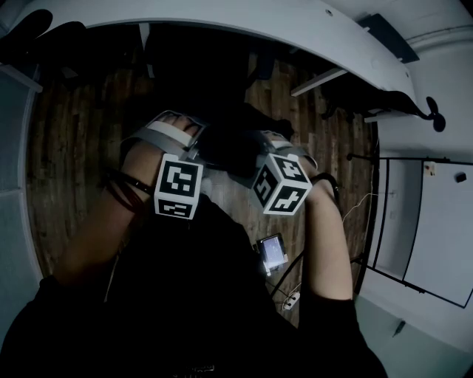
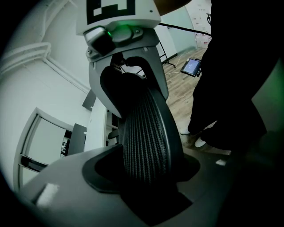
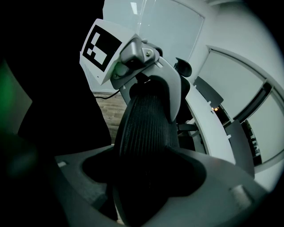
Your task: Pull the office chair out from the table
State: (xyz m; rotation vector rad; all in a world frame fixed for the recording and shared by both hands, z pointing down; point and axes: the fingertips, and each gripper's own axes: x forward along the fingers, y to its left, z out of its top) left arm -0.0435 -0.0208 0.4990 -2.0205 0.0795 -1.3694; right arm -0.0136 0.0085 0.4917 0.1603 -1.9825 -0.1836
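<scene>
The black mesh office chair [image 1: 222, 111] stands on the wood floor below the curved white table [image 1: 295, 22], with its seat side still under the table's edge. Its backrest [image 2: 146, 133] runs between the jaws of my left gripper [image 2: 146, 177], which is shut on the top rim. My right gripper [image 3: 142, 177] is shut on the same backrest [image 3: 146, 128] a little further along. In the head view the left gripper [image 1: 174, 136] and the right gripper [image 1: 273, 148] sit side by side on the dark rim. Each gripper view shows the other gripper clamped on the rim ahead.
A small lit screen [image 1: 272, 251] and a white plug strip [image 1: 290, 299] with cables lie on the floor by the person's right side. The person's dark legs [image 2: 230, 88] stand close behind the chair. A framed white panel [image 1: 425, 221] is at the right.
</scene>
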